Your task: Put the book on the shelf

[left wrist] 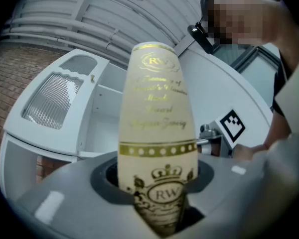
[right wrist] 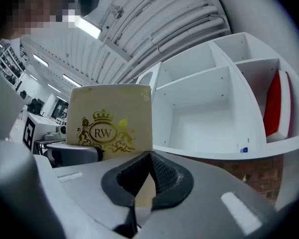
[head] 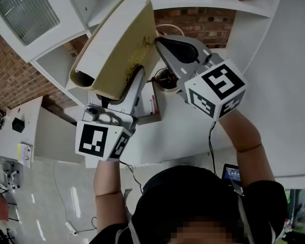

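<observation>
Nearest me: left gripper (left wrist: 157, 185), raised overhead. Its jaws are spread wide and clamped on the book (left wrist: 157, 108) at the spine end, with the gold crest and "RW" right between the pads. The grip is low on the spine, I judge so that the far end is free to enter a compartment first. The book is cream with gold lettering. It is up in the air, tilted toward the shelf and resting on nothing.

Right gripper (right wrist: 149, 166): pads pressed together, nothing I can make out between them. Its tip sits just beside the book's front cover. From the head view it looks to touch the cover's edge, but I cannot be sure of contact. My read is that it serves as a prop against the cover, so the book does not swing or fall open in a one-sided hold.

Beyond: white shelf (right wrist: 204, 152) with open compartments. The wide middle one lies straight ahead of the right gripper and holds nothing, so it is the likely target. A red book (right wrist: 273, 106) stands in the narrow compartment at the right. A small blue-capped thing (right wrist: 245, 150) sits on the shelf board near it. Brick wall (head: 198, 22) shows below the shelf.

The book is not yet in any compartment. The next move calls for turning it upright and sliding it in clear of the divider. The risk is a slip at the spine, since only one gripper truly holds.
</observation>
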Demonstrator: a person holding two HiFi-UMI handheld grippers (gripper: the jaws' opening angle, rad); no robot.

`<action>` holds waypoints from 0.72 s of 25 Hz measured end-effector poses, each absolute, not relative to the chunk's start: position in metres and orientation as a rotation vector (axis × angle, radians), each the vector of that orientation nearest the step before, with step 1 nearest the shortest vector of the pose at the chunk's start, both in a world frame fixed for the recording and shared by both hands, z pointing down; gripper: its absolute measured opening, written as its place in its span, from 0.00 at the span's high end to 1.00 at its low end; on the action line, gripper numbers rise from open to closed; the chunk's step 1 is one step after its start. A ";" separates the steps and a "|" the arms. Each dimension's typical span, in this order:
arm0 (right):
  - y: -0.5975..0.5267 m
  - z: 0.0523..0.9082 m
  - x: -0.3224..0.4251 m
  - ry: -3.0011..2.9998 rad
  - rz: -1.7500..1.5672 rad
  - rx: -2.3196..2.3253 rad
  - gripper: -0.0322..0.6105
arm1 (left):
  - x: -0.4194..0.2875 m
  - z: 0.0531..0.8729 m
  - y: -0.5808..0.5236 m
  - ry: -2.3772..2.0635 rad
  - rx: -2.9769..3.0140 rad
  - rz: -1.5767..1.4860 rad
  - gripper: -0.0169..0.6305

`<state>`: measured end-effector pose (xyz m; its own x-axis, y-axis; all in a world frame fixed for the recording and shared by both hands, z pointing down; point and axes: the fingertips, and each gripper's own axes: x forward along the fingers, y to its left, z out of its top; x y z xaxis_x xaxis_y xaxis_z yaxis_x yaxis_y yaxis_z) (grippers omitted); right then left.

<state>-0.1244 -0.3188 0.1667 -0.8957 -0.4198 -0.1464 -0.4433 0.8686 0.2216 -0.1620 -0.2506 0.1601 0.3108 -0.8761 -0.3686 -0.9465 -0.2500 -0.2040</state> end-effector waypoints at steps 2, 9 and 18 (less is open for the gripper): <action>-0.323 0.159 -0.126 2.934 0.412 -0.681 0.96 | -0.168 0.159 -0.256 1.654 -2.178 0.210 0.63; -0.336 0.118 -0.133 2.834 0.464 -0.692 0.96 | -0.174 0.124 -0.271 1.655 -2.128 0.215 0.63; -0.351 0.082 -0.145 2.785 0.568 -0.649 0.96 | -0.182 0.092 -0.284 1.651 -2.006 0.211 0.63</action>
